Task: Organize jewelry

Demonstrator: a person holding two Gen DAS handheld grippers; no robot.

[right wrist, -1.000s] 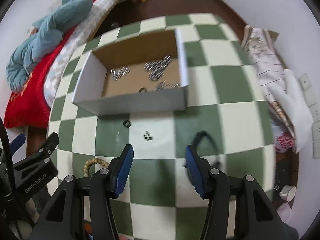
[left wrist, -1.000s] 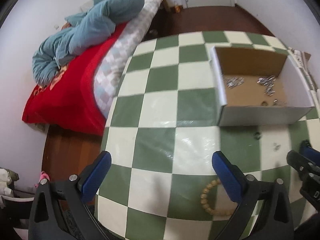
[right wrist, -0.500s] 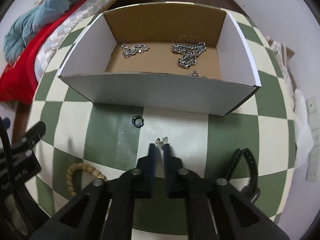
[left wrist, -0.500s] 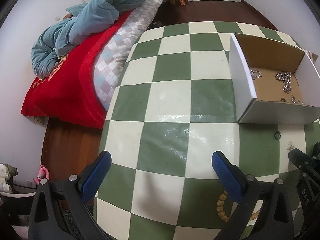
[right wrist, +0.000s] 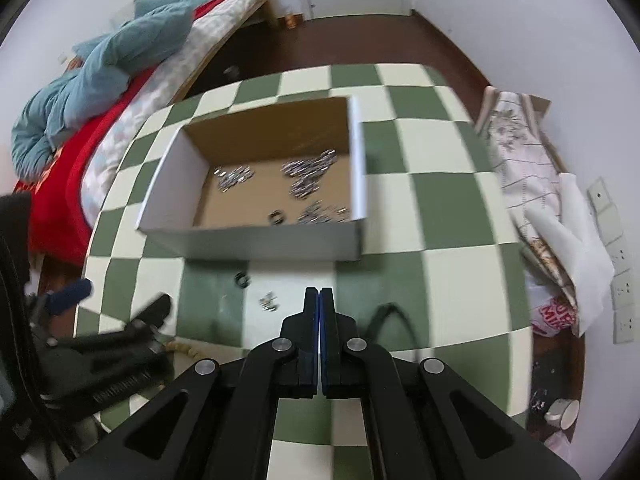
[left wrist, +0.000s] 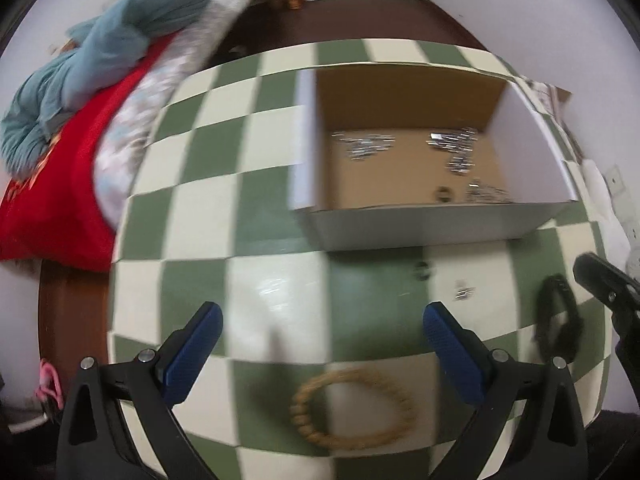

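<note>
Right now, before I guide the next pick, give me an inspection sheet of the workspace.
Surface: green and cream checkered tabletop, glossy.
Job's things: open cardboard box holding silver chains; outside it, a small dark ring, a small silver piece, a wooden bead bracelet and a black strap.
Clutter: nothing seen on the table besides these.
Grippers: left hand-held gripper open, above the bead bracelet, holding nothing; right hand-held gripper shut, nothing visible between its pads, the silver piece beside it on the table.
Cables: nothing seen.
Surroundings: bed with red cover and blue blanket; printed cloth beside the table.
</note>
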